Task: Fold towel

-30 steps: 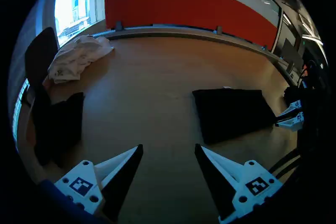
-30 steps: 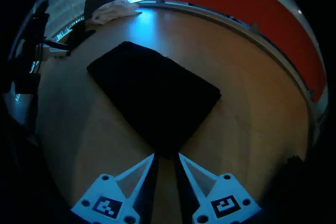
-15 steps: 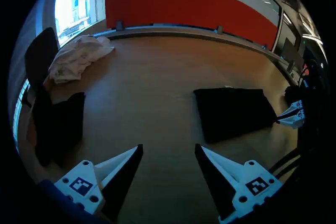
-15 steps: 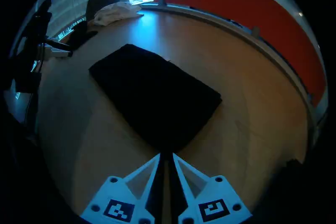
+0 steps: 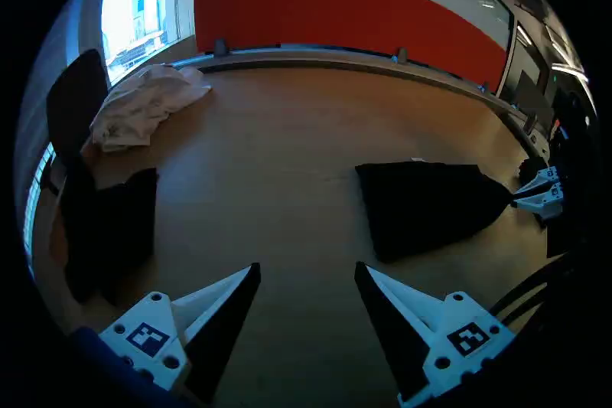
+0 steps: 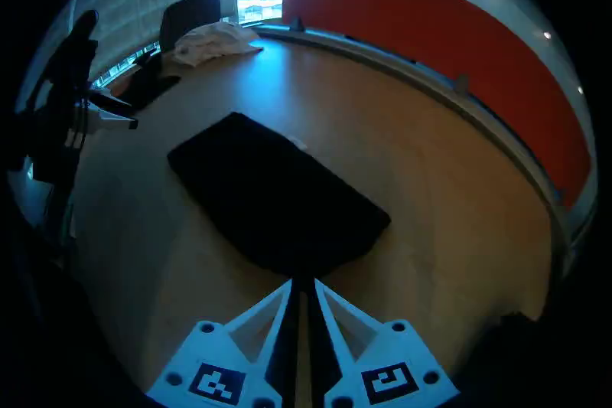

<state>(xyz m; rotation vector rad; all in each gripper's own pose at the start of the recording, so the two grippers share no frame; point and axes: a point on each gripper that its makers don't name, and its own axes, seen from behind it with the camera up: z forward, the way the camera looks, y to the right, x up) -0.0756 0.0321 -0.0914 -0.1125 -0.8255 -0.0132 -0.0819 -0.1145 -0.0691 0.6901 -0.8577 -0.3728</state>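
A black towel lies folded flat on the wooden table, ahead and to the right of my left gripper. That gripper hovers over bare wood, open, with nothing between its fingers. My right gripper is shut on the near corner of the black towel. From the left gripper view, the right gripper pulls that corner up into a point at the table's right side. The left gripper appears at the far left of the right gripper view.
A crumpled white cloth sits at the table's far left corner, beside a black chair. A dark cloth lies near the left edge. A red divider panel runs along the table's far edge.
My right gripper has shut on the towel's near corner and lifted it, drawing that corner into a peak. My left gripper has stayed open and still.
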